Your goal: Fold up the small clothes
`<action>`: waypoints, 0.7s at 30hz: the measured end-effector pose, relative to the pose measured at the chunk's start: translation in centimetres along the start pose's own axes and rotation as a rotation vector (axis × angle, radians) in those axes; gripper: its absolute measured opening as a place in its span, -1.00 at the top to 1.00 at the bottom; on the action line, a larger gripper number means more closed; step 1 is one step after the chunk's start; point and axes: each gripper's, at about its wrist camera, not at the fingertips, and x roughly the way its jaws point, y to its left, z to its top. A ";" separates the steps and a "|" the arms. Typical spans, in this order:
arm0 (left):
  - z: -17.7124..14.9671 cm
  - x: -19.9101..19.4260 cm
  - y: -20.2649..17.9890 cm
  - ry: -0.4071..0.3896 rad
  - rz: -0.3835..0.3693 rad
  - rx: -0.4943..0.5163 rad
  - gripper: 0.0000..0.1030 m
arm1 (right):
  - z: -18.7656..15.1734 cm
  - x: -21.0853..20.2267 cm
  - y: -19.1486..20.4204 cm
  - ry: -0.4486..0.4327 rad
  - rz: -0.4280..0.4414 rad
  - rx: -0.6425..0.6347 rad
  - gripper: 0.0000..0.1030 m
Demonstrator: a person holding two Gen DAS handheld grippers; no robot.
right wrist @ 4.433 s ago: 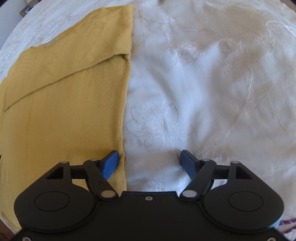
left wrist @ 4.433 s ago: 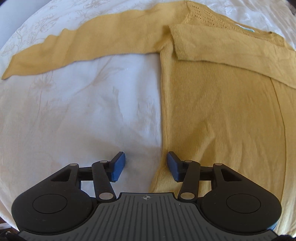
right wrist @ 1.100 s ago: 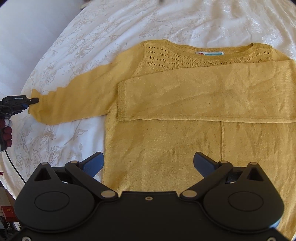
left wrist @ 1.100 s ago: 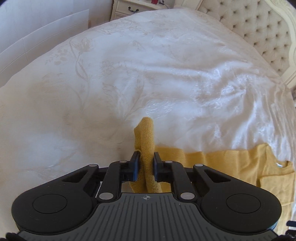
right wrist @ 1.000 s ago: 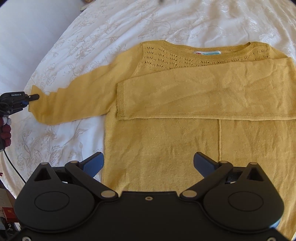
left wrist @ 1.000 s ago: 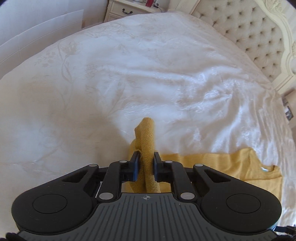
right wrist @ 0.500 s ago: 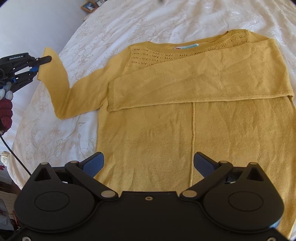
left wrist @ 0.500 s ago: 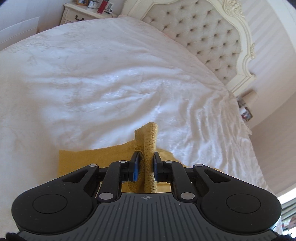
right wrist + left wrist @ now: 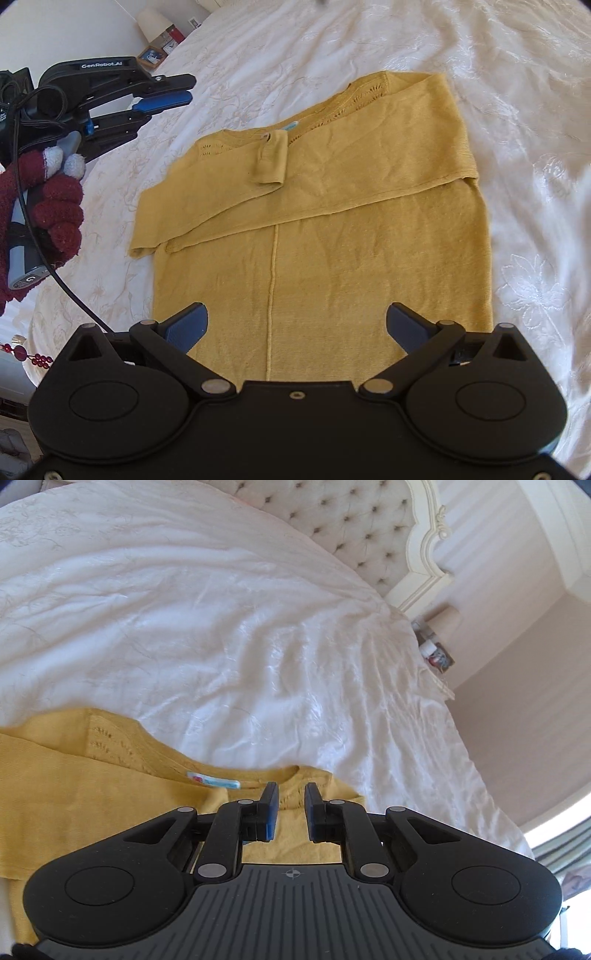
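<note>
A mustard-yellow knit sweater lies flat on the white bedspread, both sleeves folded across its chest. The left sleeve's cuff rests near the neckline. In the left wrist view the sweater's neck and label show under my left gripper, whose jaws stand slightly apart with nothing between them. The left gripper also shows in the right wrist view, raised left of the sweater. My right gripper is wide open above the sweater's hem.
A tufted headboard and a nightstand with small items stand beyond the bed. A lamp and picture frames sit at the far left. The person's red-gloved hand holds the left gripper.
My left gripper carried the sleeve cuff over the sweater's chest, let it go and opened slightly. The sleeve now lies folded across. My right gripper stayed open over the hem.
</note>
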 end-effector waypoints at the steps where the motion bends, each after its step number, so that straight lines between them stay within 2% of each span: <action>1: -0.4 0.6 -0.6 0.011 0.007 0.013 0.69 | -0.1 -0.2 -0.4 -0.004 -0.003 0.004 -0.99; 3: -1.0 1.2 -1.2 0.028 0.025 0.036 0.67 | 0.1 -0.5 -0.9 -0.011 -0.005 0.009 -0.99; 5: -1.6 1.0 -1.3 0.033 0.061 0.061 0.48 | 0.2 -0.7 -1.2 -0.021 -0.004 0.009 -0.99; 6: -2.0 0.7 -1.3 0.032 0.086 0.075 0.36 | 0.3 -0.7 -1.4 -0.029 -0.003 0.007 -0.99; 10: -3.8 -0.7 0.6 0.047 0.202 0.114 0.22 | 1.2 -0.5 -1.4 -0.060 -0.021 0.018 -0.99; 15: -6.5 -2.3 5.1 0.103 0.362 0.111 0.21 | 3.0 1.3 -0.4 -0.042 -0.008 0.005 -0.99; 18: -7.6 -3.4 7.9 0.120 0.418 0.048 0.21 | 4.1 2.4 1.4 -0.031 -0.027 -0.063 -0.99; 21: -8.1 -3.8 9.6 0.120 0.443 -0.001 0.21 | 5.1 3.6 3.5 -0.020 -0.052 -0.145 -0.99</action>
